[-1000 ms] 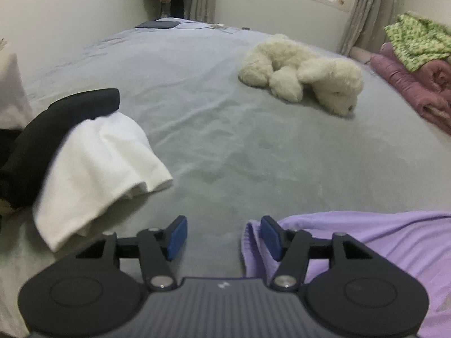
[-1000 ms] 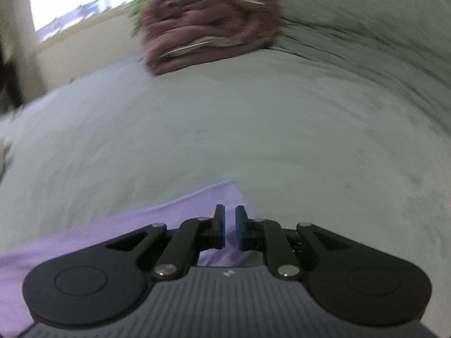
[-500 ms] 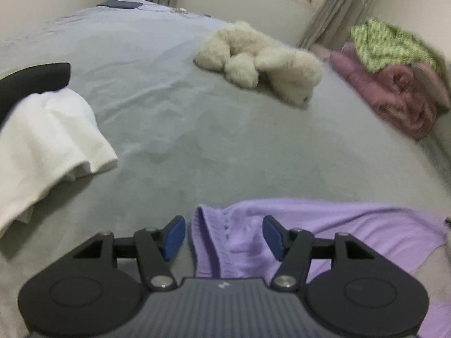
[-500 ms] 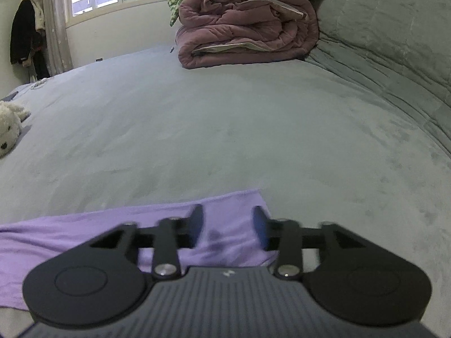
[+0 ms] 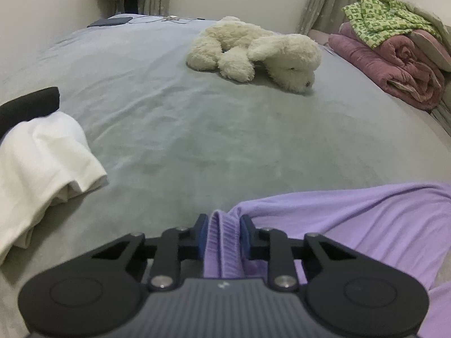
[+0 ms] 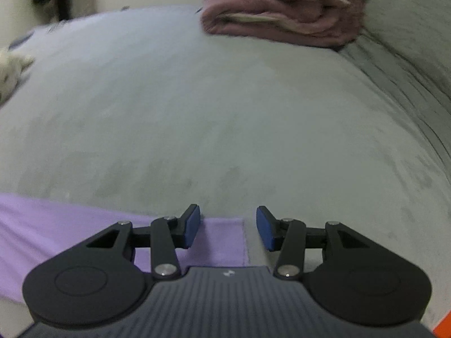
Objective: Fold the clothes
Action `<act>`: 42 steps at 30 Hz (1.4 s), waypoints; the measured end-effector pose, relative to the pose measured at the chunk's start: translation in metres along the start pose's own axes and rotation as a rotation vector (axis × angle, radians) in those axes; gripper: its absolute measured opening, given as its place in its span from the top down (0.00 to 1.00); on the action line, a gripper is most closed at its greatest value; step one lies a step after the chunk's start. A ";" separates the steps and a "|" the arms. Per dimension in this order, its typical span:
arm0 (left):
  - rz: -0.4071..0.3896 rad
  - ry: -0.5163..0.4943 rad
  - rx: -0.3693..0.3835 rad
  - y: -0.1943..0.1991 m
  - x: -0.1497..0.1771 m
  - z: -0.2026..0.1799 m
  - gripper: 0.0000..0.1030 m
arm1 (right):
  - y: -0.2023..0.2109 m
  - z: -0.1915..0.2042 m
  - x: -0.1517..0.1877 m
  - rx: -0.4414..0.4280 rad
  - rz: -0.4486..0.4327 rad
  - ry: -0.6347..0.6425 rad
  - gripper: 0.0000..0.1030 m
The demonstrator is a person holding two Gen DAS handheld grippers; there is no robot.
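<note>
Left wrist view first: my left gripper (image 5: 222,235) is closing, and a bunched fold of the lilac knit garment (image 5: 352,225) stands between its blue pads (image 5: 200,235), pressed from both sides. From that pinch the garment spreads away to the right across the grey plush bed cover (image 5: 197,129). To the left a white cotton garment (image 5: 42,166) lies crumpled, with a black cloth (image 5: 26,105) just behind it. Farther back a cream plush toy dog (image 5: 253,53) lies on its side, and at the far right a rolled dusty-pink quilt (image 5: 394,64) carries a green patterned cloth (image 5: 380,19) on top. Right wrist view next: my right gripper (image 6: 228,228) has its jaws standing apart with nothing clamped. The lilac garment's flat corner (image 6: 220,242) lies on the cover under the gap, its edge running between the two blue pads, and the rest stretches off to the left. This picture is blurred; the pink quilt (image 6: 282,14) shows at the top, and a bit of the plush toy (image 6: 11,70) at the left edge.
</note>
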State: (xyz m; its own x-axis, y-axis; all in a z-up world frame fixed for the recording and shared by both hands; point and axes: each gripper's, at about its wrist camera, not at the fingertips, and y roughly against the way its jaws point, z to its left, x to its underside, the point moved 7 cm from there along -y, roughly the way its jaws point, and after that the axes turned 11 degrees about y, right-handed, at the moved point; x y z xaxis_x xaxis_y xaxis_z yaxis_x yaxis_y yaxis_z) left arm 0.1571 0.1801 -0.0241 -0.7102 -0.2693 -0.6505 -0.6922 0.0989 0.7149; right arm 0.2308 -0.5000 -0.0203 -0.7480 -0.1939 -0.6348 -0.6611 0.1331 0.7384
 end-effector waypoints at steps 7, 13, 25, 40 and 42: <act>0.001 0.028 0.019 -0.001 -0.001 -0.003 0.94 | -0.004 0.014 0.003 0.000 -0.039 0.042 0.98; -0.006 0.097 0.048 0.005 -0.006 0.004 0.94 | 0.007 0.021 0.008 0.094 -0.090 0.030 0.99; -0.100 0.175 0.124 0.032 -0.019 0.010 0.95 | 0.046 -0.002 0.005 0.222 -0.190 -0.089 0.99; -0.123 0.066 0.139 0.036 -0.010 0.010 0.92 | 0.066 -0.003 0.008 0.267 -0.184 -0.149 0.99; -0.109 0.042 0.099 0.031 -0.010 0.014 0.86 | 0.062 0.000 0.007 0.275 -0.172 -0.129 0.99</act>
State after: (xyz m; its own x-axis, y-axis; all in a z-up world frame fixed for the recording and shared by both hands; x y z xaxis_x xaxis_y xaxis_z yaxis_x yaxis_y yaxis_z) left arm 0.1412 0.1989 0.0013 -0.6259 -0.3237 -0.7096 -0.7754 0.1604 0.6108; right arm 0.1844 -0.4929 0.0208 -0.6135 -0.1139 -0.7815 -0.7564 0.3693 0.5400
